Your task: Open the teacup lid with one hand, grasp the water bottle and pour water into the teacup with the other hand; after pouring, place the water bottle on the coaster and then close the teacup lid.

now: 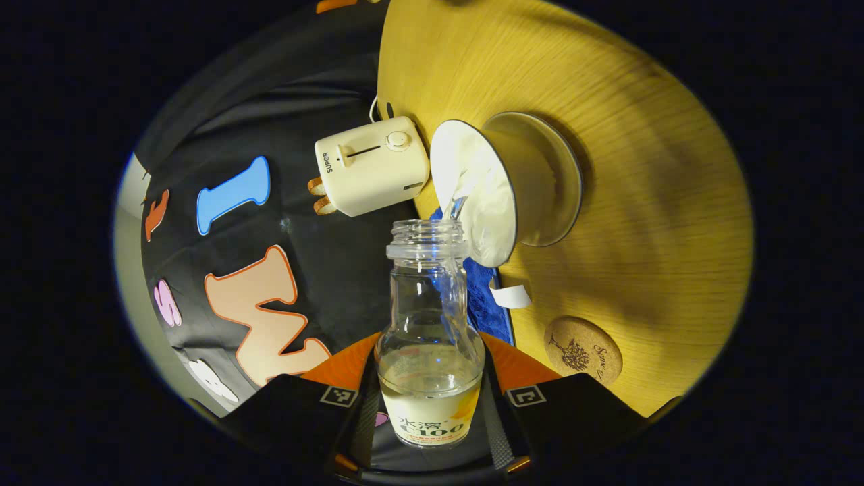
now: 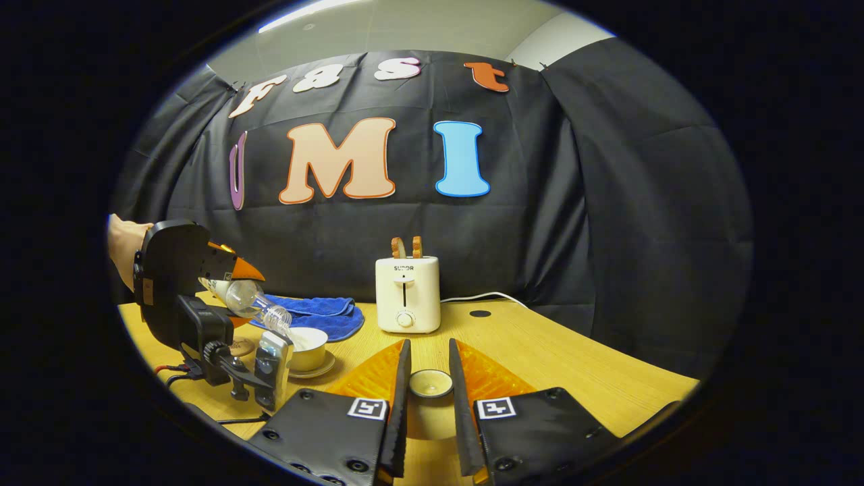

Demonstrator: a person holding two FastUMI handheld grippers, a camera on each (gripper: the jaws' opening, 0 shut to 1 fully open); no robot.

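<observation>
Left gripper view: the left tool (image 1: 430,398) clamps the water bottle (image 1: 429,337), lower centre, pouring into the teacup (image 1: 503,185). The bottle looks smooth, rigid and slippery, best held at its body. The right tool (image 2: 430,385) grips the lid (image 2: 430,383).

Tilted clear water bottle (image 1: 430,337) pouring into open white teacup (image 1: 486,196)

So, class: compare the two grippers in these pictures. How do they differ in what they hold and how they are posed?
1. The left gripper grips a water bottle; the right gripper grips a small teacup lid.
2. The left gripper is tipped, pouring water into the teacup; the right gripper sits level above the table, away from the cup.
Shared: both have black bodies with orange fingers.
</observation>
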